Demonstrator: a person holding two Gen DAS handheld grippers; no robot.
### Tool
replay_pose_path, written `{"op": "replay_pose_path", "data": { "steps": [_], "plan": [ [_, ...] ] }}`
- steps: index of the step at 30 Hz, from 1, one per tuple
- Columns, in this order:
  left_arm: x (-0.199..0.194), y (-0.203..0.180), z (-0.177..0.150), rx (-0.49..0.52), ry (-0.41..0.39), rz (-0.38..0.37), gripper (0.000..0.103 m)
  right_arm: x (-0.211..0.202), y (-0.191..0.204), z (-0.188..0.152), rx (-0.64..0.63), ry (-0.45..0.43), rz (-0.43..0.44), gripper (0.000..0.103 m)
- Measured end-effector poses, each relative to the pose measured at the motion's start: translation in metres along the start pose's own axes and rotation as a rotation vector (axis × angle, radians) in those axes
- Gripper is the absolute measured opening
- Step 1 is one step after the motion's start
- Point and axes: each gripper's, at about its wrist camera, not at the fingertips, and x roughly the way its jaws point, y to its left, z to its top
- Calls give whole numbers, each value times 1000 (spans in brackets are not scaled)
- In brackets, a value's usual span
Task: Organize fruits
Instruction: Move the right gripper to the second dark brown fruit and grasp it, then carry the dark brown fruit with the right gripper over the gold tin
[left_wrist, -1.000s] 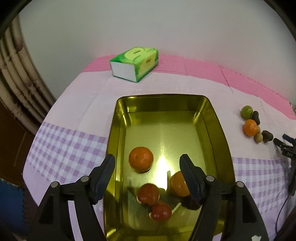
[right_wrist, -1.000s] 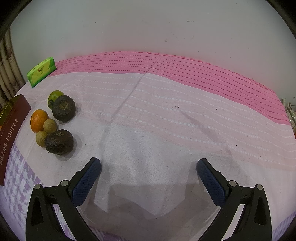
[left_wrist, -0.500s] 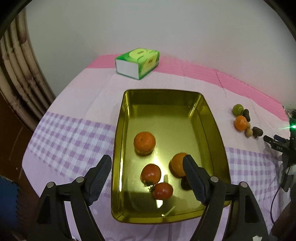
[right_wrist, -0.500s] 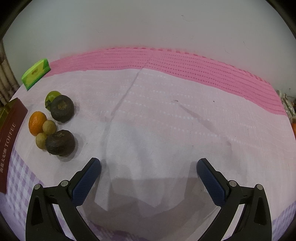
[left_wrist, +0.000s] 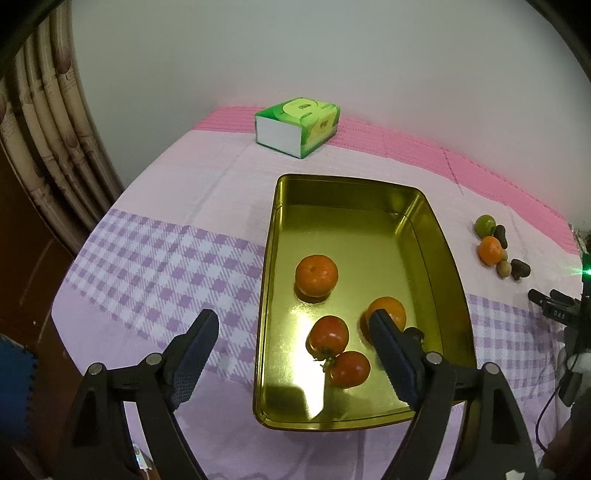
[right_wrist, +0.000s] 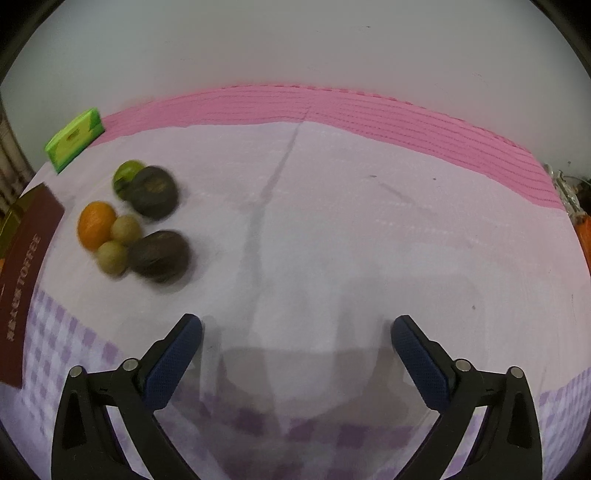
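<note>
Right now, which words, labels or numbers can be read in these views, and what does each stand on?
"TOFFEE": on the dark red side of the tin, right wrist view; the pale characters below it are too blurred to read.
Green tissue box: printing on top, too small to read.
Black device at the right edge: pale lettering, not legible.

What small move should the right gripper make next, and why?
Probably swing toward the fruit cluster on the cloth and line up on the near dark fruit. The right gripper is open and empty, its jaws having just narrowed slightly, and six fruits lie outside the gold tray.
</note>
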Motion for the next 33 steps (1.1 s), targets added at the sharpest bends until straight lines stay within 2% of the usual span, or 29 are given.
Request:
{"op": "replay_pose_path", "data": {
  "steps": [3,7,14,21,23,26,29,33],
  "plan": [
    [3,-1,-2,2,8,-8,82,-4,10,1,-18,9,14,85],
    [6,-2,-3,6,16,-9,82,-7,27,4,-61,11,33,77],
    [6,2,-4,-14,19,-16,84,-11,51,13,-92,-11,54,72],
    [5,2,-4,-14,20,-26,84,0,66,28,-123,1,61,58],
    [6,2,-4,-14,22,-27,84,5,69,32,-115,9,73,53],
    [7,2,-4,-18,28,-27,84,9,72,37,-107,6,72,51],
    [8,3,-5,-24,32,-26,84,11,73,39,-95,-1,82,44],
    [9,4,-4,-27,32,-25,84,10,75,38,-98,-4,80,43]
  ]
}}
